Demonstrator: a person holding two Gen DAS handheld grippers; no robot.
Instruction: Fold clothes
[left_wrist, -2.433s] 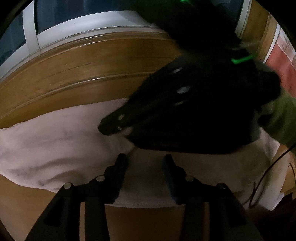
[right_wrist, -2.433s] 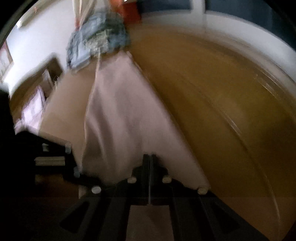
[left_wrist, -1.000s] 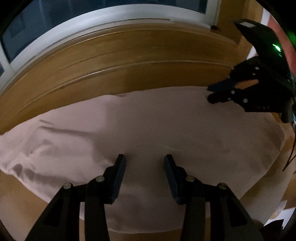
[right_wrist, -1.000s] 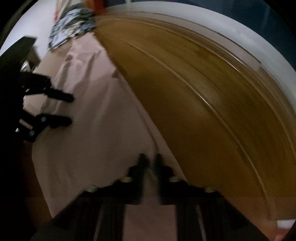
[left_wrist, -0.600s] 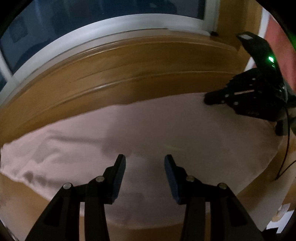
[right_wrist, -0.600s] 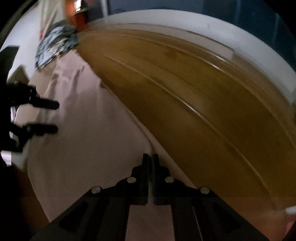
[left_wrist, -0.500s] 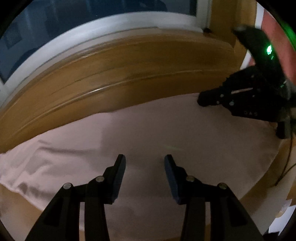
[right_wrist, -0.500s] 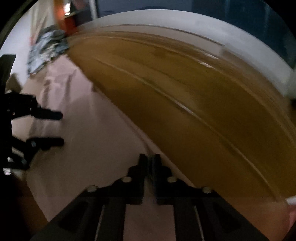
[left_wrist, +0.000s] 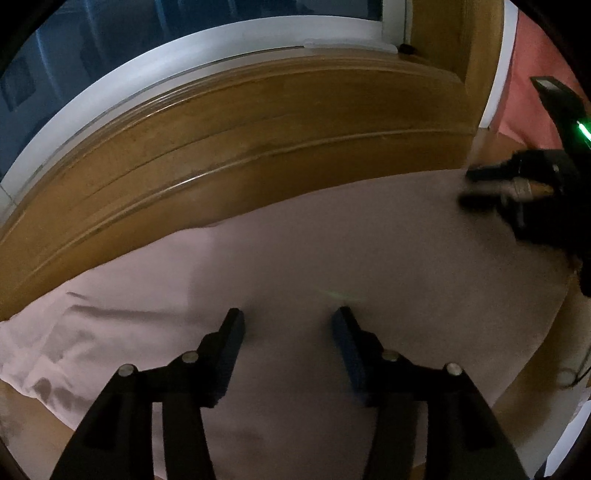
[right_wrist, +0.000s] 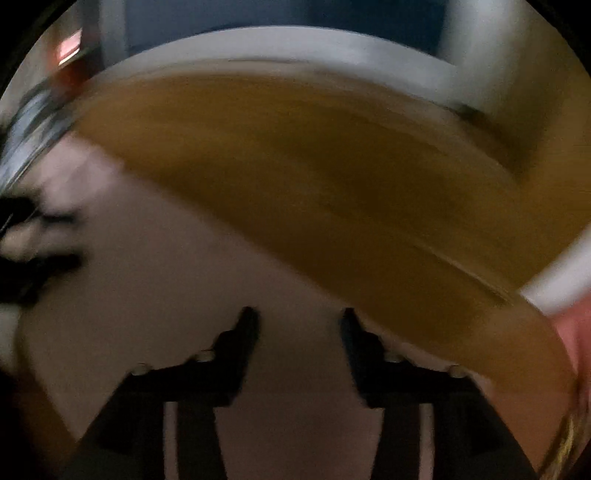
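Pink garment (left_wrist: 332, 258) lies flat on the table (left_wrist: 22, 417), long axis left to right across my view; left tongs (left_wrist: 288, 325) wide, empty, over its near middle; right tongs (right_wrist: 295, 325) also wide, empty, at its far right corner; I judge both equally placed

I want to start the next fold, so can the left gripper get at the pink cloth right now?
Probably yes: the left gripper is open over the pink cloth, nothing between them.
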